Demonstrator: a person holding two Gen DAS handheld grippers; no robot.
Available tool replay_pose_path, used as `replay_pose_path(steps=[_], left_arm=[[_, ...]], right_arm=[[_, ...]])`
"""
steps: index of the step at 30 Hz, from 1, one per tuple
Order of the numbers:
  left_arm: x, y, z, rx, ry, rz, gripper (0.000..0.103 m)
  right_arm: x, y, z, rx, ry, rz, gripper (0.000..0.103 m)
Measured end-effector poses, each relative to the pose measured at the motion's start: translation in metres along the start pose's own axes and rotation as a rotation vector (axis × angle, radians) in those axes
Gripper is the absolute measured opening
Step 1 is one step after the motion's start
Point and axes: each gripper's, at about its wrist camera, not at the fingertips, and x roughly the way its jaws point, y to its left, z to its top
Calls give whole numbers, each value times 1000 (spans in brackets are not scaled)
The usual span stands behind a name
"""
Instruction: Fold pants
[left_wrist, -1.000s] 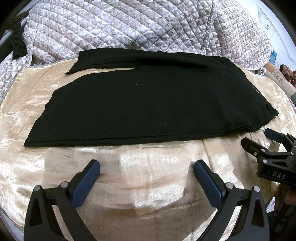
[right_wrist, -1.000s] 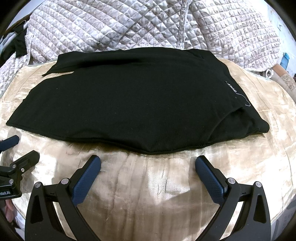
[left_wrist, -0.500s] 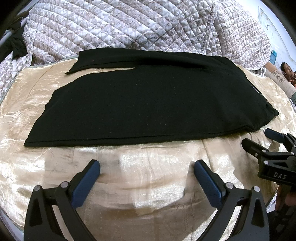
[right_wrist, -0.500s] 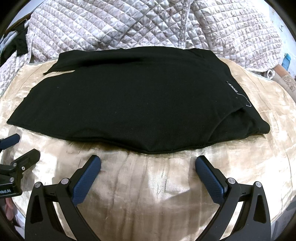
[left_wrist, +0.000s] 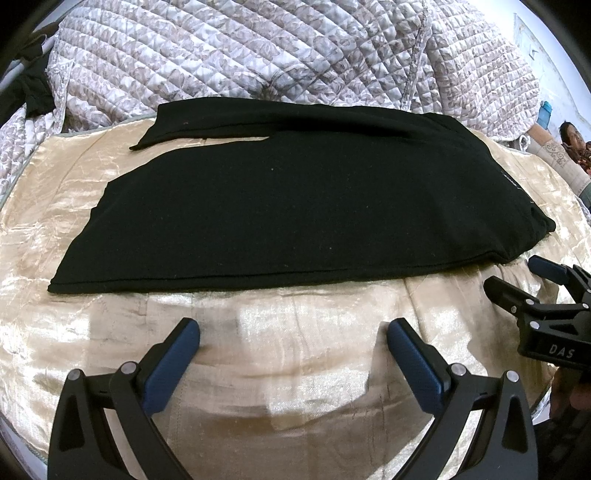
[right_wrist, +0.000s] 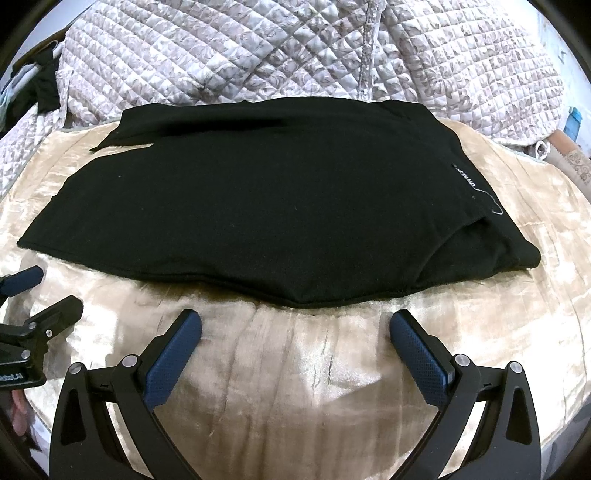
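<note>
Black pants (left_wrist: 295, 206) lie flat on a gold satin sheet (left_wrist: 295, 369), folded lengthwise, legs to the left and waistband to the right; the far leg end sticks out at the back left. They also show in the right wrist view (right_wrist: 258, 206), with a small label (right_wrist: 466, 177) near the waist. My left gripper (left_wrist: 293, 341) is open and empty, hovering short of the near hem edge. My right gripper (right_wrist: 295, 332) is open and empty, just short of the near edge by the waist. Each gripper shows in the other's view, the right one (left_wrist: 517, 280) and the left one (right_wrist: 40, 291).
A quilted floral blanket (left_wrist: 295, 55) is bunched up behind the pants. Dark clothing (left_wrist: 33, 92) hangs at the far left. A person (left_wrist: 570, 136) sits at the far right edge. The satin sheet drops off at the near edge.
Almost nothing. The right gripper has drifted very slightly; the pants have not moved and both grippers stay open.
</note>
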Motion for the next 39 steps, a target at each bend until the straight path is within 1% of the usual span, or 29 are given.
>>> replay_pose_path(steps=[9,16,25,30,32,35,37,39], left_arm=[[0,1,0,0,4,-2,103],[0,-1,0,4,10,-3,103],[-1,1,2,6,9,-18,103],[-4,13,7,-31,-8,-43,103],[-4,24,9,-73,-10,-56,103],[-3,42,11,-152,-11,-101,102],[-3,49,15,-189,-22,-114,102],[0,59,17,-234,-23,-129,102]], right_arm=[[-3,-2,0,-12,9,11,102],[-6,-4,0,-6,-2,14,102],[-15,-19,4,39,-36,13,102],[-18,-34,6,76,-52,1,102],[-21,-47,8,118,-64,-2,102],[-19,-68,8,208,-55,7,102],[-15,-83,7,277,-44,29,102],[-11,-102,6,373,-53,65,102]])
